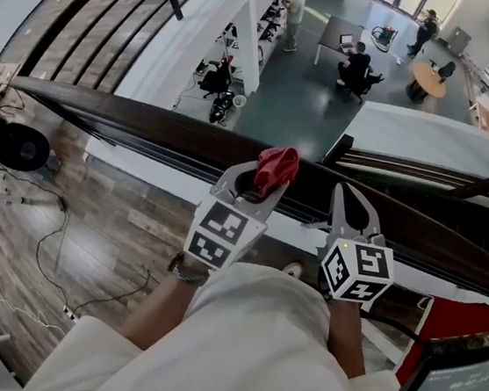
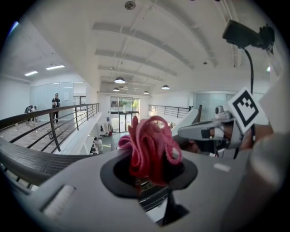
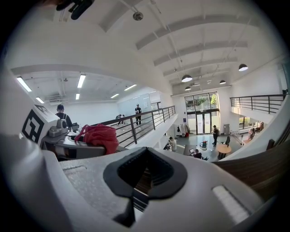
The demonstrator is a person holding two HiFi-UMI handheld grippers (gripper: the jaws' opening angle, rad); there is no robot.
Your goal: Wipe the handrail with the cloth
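Shirt (image 1: 243,349): pale, fills the bottom of the head view; both forearms reach forward from it.
Left gripper (image 1: 258,181): jaws clamped on the cloth, tips up at the handrail.
Cloth (image 1: 276,166): red, bunched, sticks out past the left jaws. It sits over the handrail; can't tell if it touches.
Right gripper (image 1: 349,196): jaws closed together with nothing between them. It is just right of the left gripper, tips over the handrail, apart from the cloth.
Handrail (image 1: 122,113): dark wood, runs left to right across the head view, under both sets of tips.
Lower floor (image 1: 328,94): far below, beyond the rail; desks, people standing and sitting.
Screen (image 1: 456,384): bottom right corner, tilted.
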